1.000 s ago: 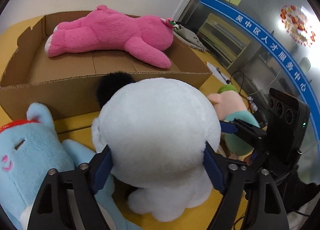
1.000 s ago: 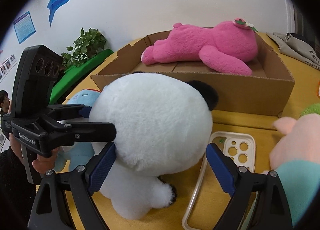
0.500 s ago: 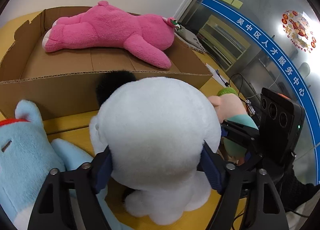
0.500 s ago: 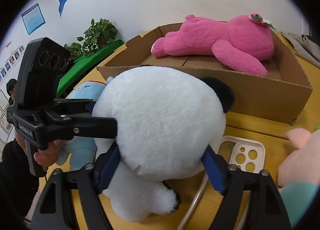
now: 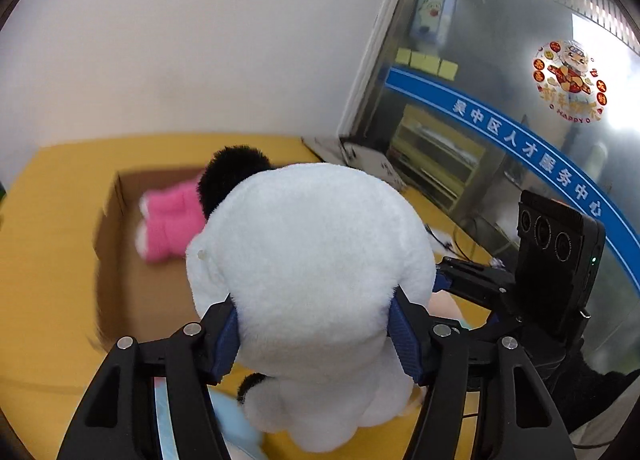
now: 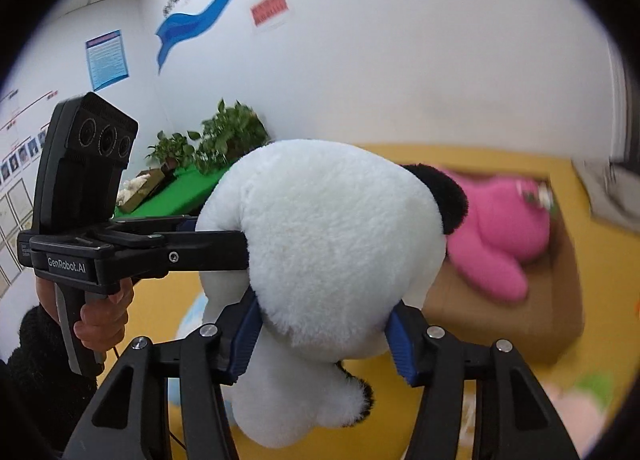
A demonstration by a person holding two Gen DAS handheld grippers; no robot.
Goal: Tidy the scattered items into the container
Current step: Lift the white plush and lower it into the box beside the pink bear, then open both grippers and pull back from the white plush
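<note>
**Panda plush aloft between two grippers, box not yet reached**

The panda plush could slip or twist free: its soft, round head gives under the pads, and both grippers' jaws are closing further into the fur. It might then drop short of the cardboard box.

The plush hangs clear of the yellow counter, its head pinched by the left gripper from the near side and by the right gripper across it. The box lies beyond, holding a pink plush; motion blur leaves its near edge uncertain. A light blue toy sits below.
</note>
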